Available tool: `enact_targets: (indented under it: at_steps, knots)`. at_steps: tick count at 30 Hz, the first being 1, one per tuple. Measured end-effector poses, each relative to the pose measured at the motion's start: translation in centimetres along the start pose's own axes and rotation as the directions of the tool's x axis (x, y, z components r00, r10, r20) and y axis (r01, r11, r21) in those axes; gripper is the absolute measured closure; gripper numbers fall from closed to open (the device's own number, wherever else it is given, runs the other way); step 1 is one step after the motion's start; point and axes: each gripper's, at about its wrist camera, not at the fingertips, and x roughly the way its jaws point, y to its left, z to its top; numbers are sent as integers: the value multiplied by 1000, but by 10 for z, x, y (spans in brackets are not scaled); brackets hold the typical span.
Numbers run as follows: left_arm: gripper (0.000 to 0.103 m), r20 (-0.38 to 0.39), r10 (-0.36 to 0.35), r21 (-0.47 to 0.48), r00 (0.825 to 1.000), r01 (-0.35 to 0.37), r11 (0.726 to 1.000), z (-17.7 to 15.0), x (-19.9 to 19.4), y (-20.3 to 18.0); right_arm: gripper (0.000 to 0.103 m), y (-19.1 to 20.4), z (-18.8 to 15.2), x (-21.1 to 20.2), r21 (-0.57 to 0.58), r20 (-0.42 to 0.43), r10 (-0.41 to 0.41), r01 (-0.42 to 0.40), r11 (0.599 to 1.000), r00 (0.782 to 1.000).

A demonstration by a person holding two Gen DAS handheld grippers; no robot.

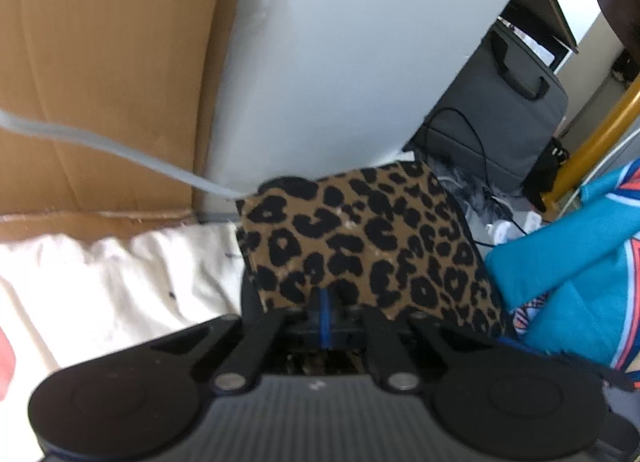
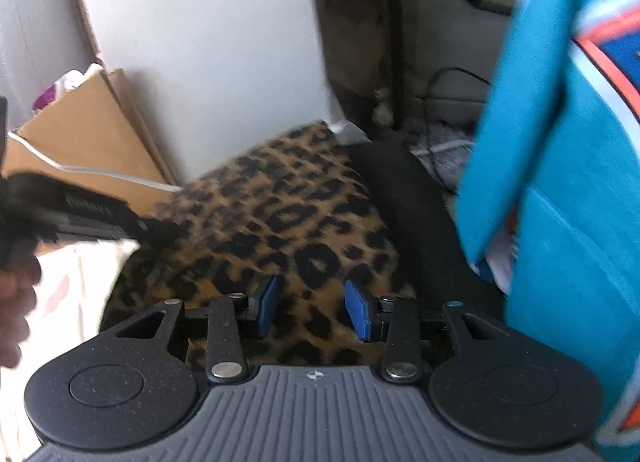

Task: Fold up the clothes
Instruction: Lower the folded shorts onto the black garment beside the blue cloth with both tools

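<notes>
Currently the left gripper (image 1: 325, 302) is pinching an edge of the leopard-print garment (image 1: 360, 246), jaws closed on the fabric, lifting it above the white sheet (image 1: 100, 274). Right gripper (image 2: 312, 302) is hovering over the same garment, blue pads (image 2: 356, 304) spread apart, gripping nothing. Turquoise clothing (image 2: 560, 182) is hanging at right.

A cluttered home room, storage corner: flattened cardboard (image 1: 100, 82) leans on the white wall at ten o'clock, a grey suitcase (image 1: 508, 118) and tangled cables (image 1: 472, 134) at two o'clock.
</notes>
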Motion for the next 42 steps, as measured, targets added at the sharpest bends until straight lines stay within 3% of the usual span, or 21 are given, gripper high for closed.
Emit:
enact_targets:
  at_steps: [2, 9, 16, 23, 34, 42]
  knots:
    - [101, 13, 20, 21, 1000, -21, 1000, 2, -7, -8, 59, -11, -8, -7, 31, 1, -23, 23, 999, 1000]
    - [100, 8, -44, 102, 999, 43, 994, -11, -38, -31, 59, -33, -25, -43, 168, 43, -60, 52, 984, 997]
    - [98, -24, -65, 195, 998, 68, 978, -47, -45, -51, 59, -11, -41, -48, 123, 31, 31, -35, 992, 999]
    - [97, -44, -51, 123, 998, 56, 991, -68, -43, -28, 59, -10, -63, -44, 88, -45, 4, 0, 996, 999]
    - [97, -80, 2, 168, 997, 12, 986, -90, -60, -17, 59, -27, -90, -58, 128, -110, -7, 22, 992, 994]
    - [91, -83, -44, 83, 996, 51, 995, -105, -80, -16, 59, -16, -85, -72, 162, -120, 71, -51, 986, 990]
